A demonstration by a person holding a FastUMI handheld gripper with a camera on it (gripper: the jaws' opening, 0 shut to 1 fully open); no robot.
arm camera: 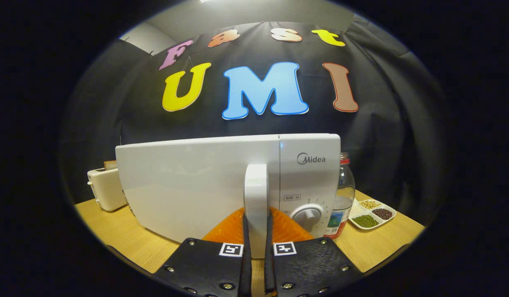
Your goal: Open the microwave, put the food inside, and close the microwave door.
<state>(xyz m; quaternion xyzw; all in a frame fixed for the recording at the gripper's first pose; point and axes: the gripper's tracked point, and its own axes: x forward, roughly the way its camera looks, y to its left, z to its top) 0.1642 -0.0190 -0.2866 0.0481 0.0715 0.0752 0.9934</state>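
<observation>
White plastic microwave (205,185) sits on the table (114,231), door shut. The gripper (257,231) is clenched on its upright handle (256,194), beside the dial (307,214). Handle looks stiff and smooth, perhaps slippery; holding mid-bar seems best.

A: Support surface?
B: Wooden tabletop (114,231), light grain.
A: Items directly on it?
B: White microwave (196,185) at centre, door shut. A toaster (106,187) stands beside its one flank. At the other flank a clear jar (344,194) with a red lid stands just beside the control panel, then a white divided dish (372,214) holding beans in separate compartments.
</observation>
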